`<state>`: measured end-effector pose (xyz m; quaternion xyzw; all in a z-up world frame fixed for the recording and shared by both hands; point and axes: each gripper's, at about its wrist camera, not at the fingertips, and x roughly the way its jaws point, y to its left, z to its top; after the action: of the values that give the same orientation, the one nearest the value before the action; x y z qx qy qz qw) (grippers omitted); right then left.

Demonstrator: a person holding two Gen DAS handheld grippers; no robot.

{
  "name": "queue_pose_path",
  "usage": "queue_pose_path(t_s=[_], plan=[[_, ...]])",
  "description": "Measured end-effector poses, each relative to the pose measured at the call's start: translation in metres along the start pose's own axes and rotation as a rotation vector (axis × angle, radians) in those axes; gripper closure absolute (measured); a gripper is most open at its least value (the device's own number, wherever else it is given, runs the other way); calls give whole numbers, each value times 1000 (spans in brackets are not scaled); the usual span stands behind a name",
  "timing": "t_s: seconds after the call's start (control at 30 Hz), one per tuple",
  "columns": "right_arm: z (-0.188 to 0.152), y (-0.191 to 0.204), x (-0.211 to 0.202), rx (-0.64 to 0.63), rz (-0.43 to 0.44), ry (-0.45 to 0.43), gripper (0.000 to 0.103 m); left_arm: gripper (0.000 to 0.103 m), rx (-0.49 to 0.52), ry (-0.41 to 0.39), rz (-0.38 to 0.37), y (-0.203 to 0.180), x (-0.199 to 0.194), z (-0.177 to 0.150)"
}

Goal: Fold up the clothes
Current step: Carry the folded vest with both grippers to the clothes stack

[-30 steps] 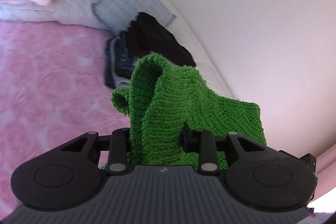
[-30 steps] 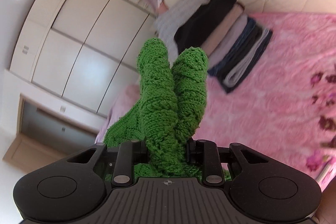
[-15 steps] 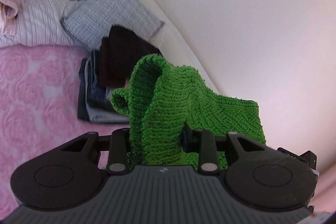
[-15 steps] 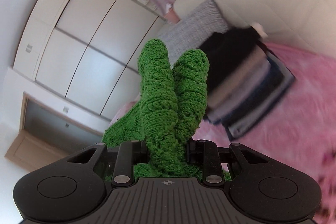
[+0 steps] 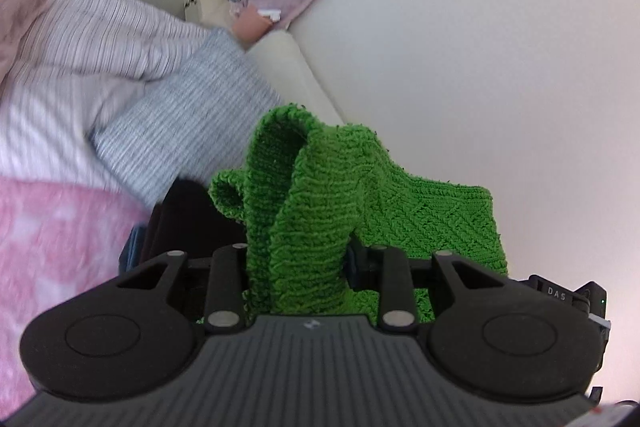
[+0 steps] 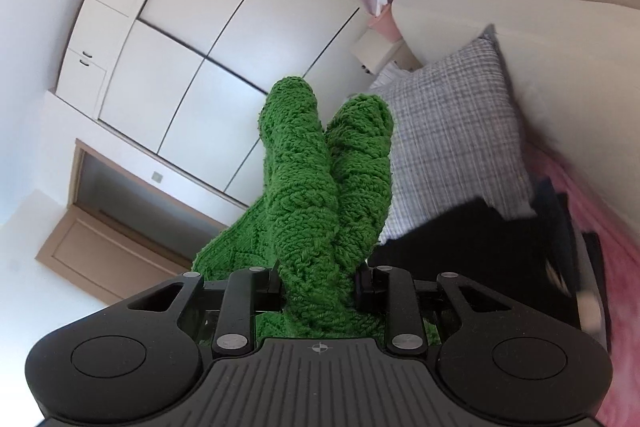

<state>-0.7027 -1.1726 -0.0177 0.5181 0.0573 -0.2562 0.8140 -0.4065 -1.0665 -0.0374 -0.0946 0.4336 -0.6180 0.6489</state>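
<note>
Green knitted sweater [image 5: 304, 211] hangs off the bed between my grippers: left gripper [image 5: 298, 267] pinches one bunched fold, right gripper [image 6: 320, 283] pinches another [image 6: 320, 195], above the stacked folded clothes [image 6: 480, 239] beside the grey pillow [image 6: 452, 123].

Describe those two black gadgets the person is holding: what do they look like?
Both are matte black plastic. The left gripper and right gripper each have a ribbed grey-black deck with a small white mark, round discs either side, and silver rivets on the linkage bars. A small black box lettered DAS shows at the left view's right edge.
</note>
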Motion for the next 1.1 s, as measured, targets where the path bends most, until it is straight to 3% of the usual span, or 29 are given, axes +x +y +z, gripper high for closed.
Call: queue_pose_path(t_s=[0.13,0.47,0.57,0.67,0.73,0.83,0.97,1.03,1.1], plan=[[17,-29,25,42,-8,41,78,76,-8,0,39,-2,33,17],[16,-106,66,143,-91,99,77,76,-47,136,126,38,99,14],[9,-121,76,113,-179,91,71,73,-24,158,150,52,118,5],[-3,-129,83,65,-287,97,63,62,-1,176,226,71,138,-3],[-9,-123,79,16,-301,69,61,48,33,171,270,78,144,-8],[-13,-106,71,-83,-372,40,60,39,100,125,313,76,137,-10],[-33,-61,49,-345,-519,-92,60,42,176,20,413,60,112,-7],[-52,-36,42,-502,-563,-144,60,52,219,-29,416,45,95,-11],[-76,-16,38,-617,-537,-168,60,60,279,-60,381,27,78,-21]])
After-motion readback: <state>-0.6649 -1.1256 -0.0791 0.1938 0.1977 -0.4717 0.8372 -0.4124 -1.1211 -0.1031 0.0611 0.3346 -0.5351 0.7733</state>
